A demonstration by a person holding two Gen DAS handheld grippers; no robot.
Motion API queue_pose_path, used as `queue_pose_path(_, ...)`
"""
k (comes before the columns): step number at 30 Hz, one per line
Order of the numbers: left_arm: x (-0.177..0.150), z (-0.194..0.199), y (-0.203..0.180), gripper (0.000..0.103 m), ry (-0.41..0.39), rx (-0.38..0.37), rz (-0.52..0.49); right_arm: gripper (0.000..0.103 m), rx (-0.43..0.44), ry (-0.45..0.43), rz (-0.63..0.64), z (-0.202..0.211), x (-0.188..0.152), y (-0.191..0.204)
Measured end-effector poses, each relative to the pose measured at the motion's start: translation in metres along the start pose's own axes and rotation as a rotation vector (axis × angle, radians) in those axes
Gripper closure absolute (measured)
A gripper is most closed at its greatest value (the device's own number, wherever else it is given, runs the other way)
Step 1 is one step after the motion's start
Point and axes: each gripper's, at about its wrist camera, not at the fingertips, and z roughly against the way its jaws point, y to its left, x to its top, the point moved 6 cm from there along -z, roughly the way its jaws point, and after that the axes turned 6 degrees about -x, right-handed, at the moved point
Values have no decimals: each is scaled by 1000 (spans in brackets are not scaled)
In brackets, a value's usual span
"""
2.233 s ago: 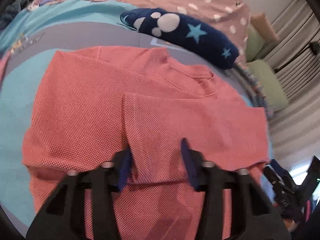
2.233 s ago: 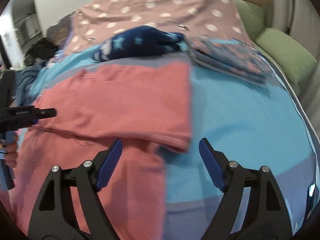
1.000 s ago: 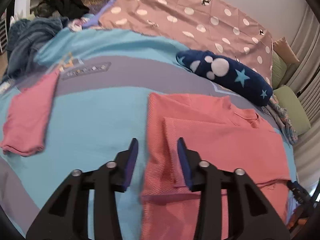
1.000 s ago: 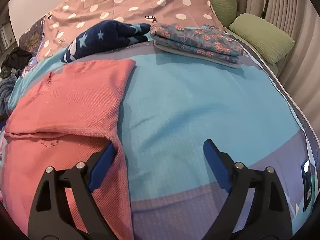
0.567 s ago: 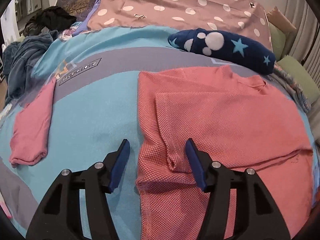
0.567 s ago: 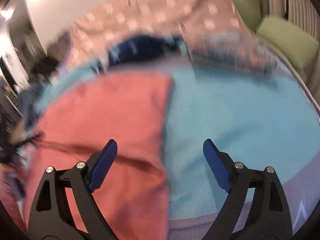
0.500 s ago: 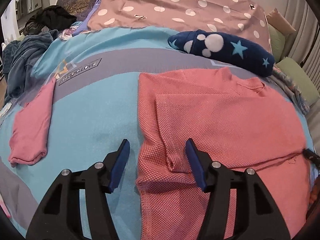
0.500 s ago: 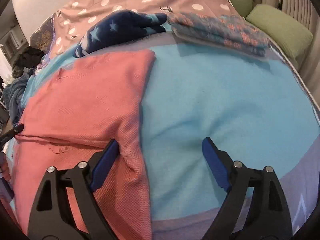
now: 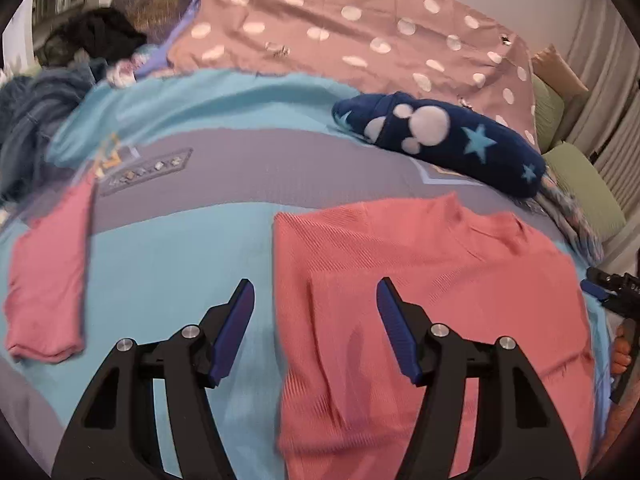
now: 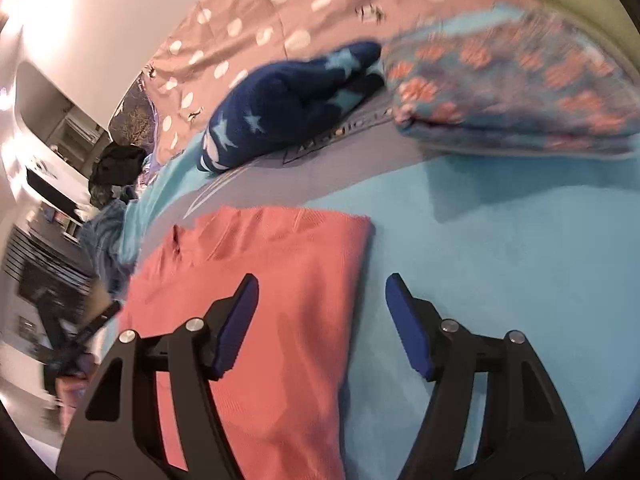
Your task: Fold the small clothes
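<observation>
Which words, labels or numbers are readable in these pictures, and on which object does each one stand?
No text can be read with certainty.
Patch on the grey band of the blue bed cover: printed letters, too blurred to read.
Letters on the same cover beside the navy star blanket: partly hidden and blurred, unreadable.
Coral shirt: no text visible.

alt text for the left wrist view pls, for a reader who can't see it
An open left gripper hovers over the left edge of a coral knit top with its sides folded in, on a turquoise-and-grey bedspread. A smaller folded coral garment lies left; a navy star-print fleece bundle lies behind.
</observation>
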Motion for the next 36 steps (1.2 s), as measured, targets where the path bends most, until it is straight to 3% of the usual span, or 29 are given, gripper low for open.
queue_pose_path(2,8,-18,12,39,22,-5,48,36,2,-23,17,-9,11,3)
queue_pose_path(3,11,-27,19,40,27,-26,82,42,3,-26,27,-10,14,5)
queue_pose_path(4,14,-33,22,48,24,-54,110,81,21,-13,42,-14,16,9)
queue_pose_path(5,17,-36,23,60,12,-76,125,98,36,1,42,-16,17,12)
queue_pose_path(6,22,-39,21,100,11,-136,131,97,29,-25,53,-13,21,16)
queue_pose_path(9,25,-39,23,100,4,-168,158,98,-11,-108,128,1,28,22)
queue_pose_path(12,20,-43,26,100,-1,-156,147,98,-40,-28,138,-27,24,12)
queue_pose_path(14,19,-40,25,100,-27,-159,140,93,-38,-62,149,-19,18,8)
queue_pose_path(15,19,-36,25,99,-41,-158,132,89,-32,-70,139,-13,17,6)
queue_pose_path(17,19,-29,26,99,-59,-146,115,68,-20,-94,119,4,12,1)
queue_pose_path(20,21,-15,33,94,-90,-145,109,64,-17,-100,135,20,5,-4)
queue_pose_path(21,22,-10,36,80,-95,-150,119,61,-13,-93,134,21,5,-5)
queue_pose_path(22,23,-9,39,60,-97,-151,132,58,-15,-89,130,21,5,-6)
queue_pose_path(23,24,-8,43,56,-96,-155,152,55,-16,-85,122,20,6,-9)
queue_pose_path(26,24,-22,45,56,-47,-188,195,43,44,-40,83,7,10,-9)
queue_pose_path(28,23,-35,39,56,-16,-188,171,42,57,-32,70,-5,13,-5)
queue_pose_path(29,23,-37,36,57,-21,-188,156,52,59,-33,81,-8,15,-1)
queue_pose_path(30,26,-39,28,87,-15,-223,131,72,67,-17,94,-12,15,4)
queue_pose_path(31,27,-42,20,98,6,-269,124,96,57,7,89,-16,14,8)
queue_pose_path(34,34,-33,4,99,-49,-189,57,97,-13,-72,111,-1,19,17)
queue_pose_path(36,40,-27,7,99,-85,-138,56,97,-44,-50,101,-3,21,14)
